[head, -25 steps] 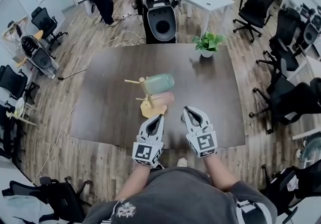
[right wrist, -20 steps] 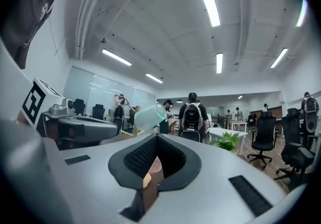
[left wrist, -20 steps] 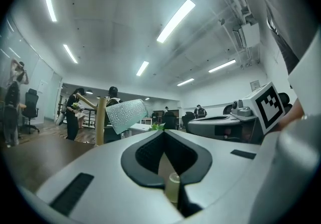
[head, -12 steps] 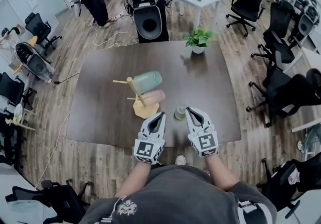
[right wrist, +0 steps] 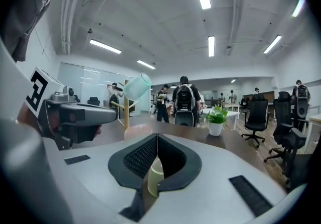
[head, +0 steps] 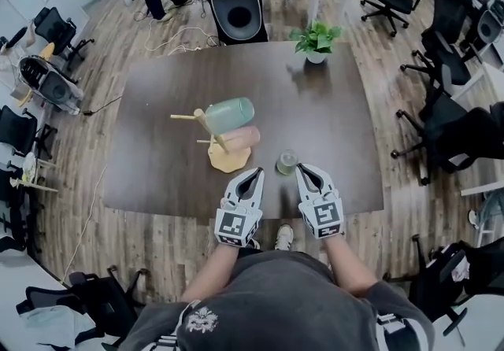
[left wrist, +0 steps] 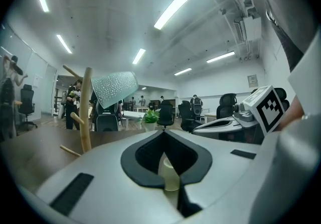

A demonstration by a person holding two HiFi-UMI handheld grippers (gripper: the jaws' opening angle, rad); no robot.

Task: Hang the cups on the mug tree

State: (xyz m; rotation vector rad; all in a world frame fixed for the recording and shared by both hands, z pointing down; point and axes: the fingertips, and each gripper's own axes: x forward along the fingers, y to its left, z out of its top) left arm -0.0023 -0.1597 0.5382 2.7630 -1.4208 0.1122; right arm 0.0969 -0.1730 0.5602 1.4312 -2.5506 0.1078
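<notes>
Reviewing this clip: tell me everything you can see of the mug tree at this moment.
The mug tree looks like pale wood: a round flat base, one post and short pegs sticking out. It stands on the dark table, left of the middle. A green cup hangs near its top and a pink cup hangs lower, both on its right side. Two pegs on its left are bare. Nothing else touches it.

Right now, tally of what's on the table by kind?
Cups: 3 (teal cup, pink cup, green cup)
Mug tree: 1
Potted plant: 1
Total: 5
</notes>
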